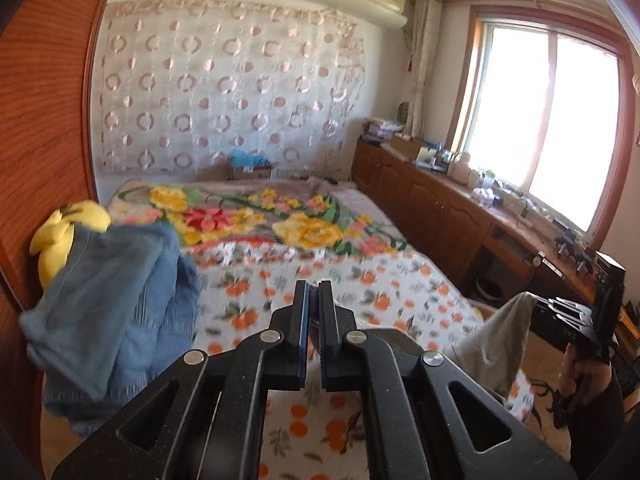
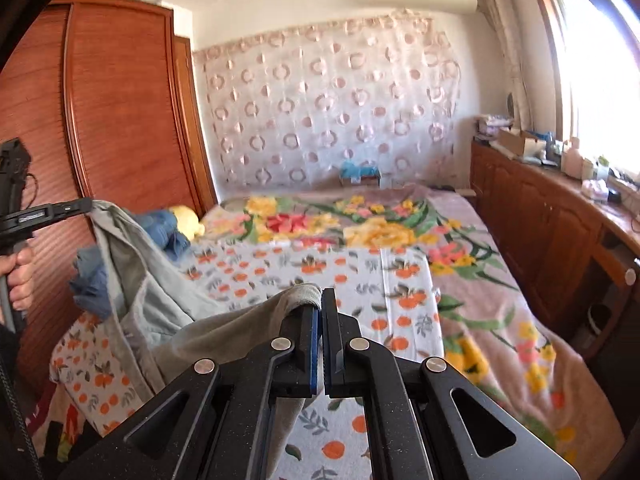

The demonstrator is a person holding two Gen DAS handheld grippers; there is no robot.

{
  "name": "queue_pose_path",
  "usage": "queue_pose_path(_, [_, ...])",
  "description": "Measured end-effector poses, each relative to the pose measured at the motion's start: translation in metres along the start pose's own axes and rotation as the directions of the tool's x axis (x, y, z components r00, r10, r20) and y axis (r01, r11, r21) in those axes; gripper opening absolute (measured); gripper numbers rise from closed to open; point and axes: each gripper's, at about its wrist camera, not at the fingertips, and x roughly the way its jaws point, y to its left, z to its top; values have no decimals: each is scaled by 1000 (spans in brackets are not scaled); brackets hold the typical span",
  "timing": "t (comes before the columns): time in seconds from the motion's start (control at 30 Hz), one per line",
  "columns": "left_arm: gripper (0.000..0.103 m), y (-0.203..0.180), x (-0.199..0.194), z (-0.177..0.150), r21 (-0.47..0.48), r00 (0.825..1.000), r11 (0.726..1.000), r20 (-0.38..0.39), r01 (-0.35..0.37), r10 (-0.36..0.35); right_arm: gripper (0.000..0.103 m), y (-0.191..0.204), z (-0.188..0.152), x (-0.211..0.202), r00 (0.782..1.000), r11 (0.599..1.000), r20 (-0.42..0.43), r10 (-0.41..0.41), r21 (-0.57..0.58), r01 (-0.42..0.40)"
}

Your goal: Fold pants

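Observation:
Grey pants (image 2: 160,312) hang stretched in the air between my two grippers, above the near end of the bed (image 2: 360,280). My right gripper (image 2: 321,294) is shut on one end of the pants, and cloth bulges over its left finger. My left gripper (image 2: 86,205) at the left of the right wrist view pinches the other end. In the left wrist view my left gripper (image 1: 314,286) is shut with its jaws nearly together, and the cloth in it is hidden. The pants (image 1: 500,344) and the right gripper (image 1: 600,320) show at the lower right.
A pile of blue clothes (image 1: 116,304) and a yellow plush toy (image 1: 68,232) lie at the bed's left side, against a wooden wardrobe (image 2: 120,100). A low wooden cabinet (image 2: 540,220) with clutter runs along the right wall under the window. A floral blanket (image 1: 280,216) covers the far half of the bed.

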Motion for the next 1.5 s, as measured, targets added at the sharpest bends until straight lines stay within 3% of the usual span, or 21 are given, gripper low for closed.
queue_pose_path(0.13, [5, 17, 19, -52, -22, 996, 999, -82, -36, 34, 6, 13, -22, 32, 992, 999, -125, -32, -15, 31])
queue_pose_path(0.37, [5, 24, 25, -105, -47, 988, 997, -142, -67, 60, 16, 35, -52, 26, 988, 1000, -156, 3, -10, -5])
queue_pose_path(0.63, [5, 39, 24, -120, -69, 985, 995, -163, -69, 57, 30, 22, -71, -19, 979, 998, -195, 61, -10, -64])
queue_pose_path(0.87, [5, 45, 28, -132, -79, 978, 993, -198, -84, 67, 31, 22, -77, -11, 967, 996, -239, 85, 7, -85])
queue_pose_path(1.03, [17, 47, 27, -138, -88, 973, 992, -222, -87, 66, 31, 23, -80, -6, 963, 996, -254, 85, 9, -86])
queue_pose_path(1.2, [40, 48, 21, -143, -85, 975, 993, -215, -76, 57, 31, 22, -83, -4, 963, 997, -260, 77, 9, -77])
queue_pose_path(1.5, [41, 54, 32, -137, -80, 972, 992, -222, -102, 82, 31, 28, -85, -6, 963, 997, -258, 82, 8, -83])
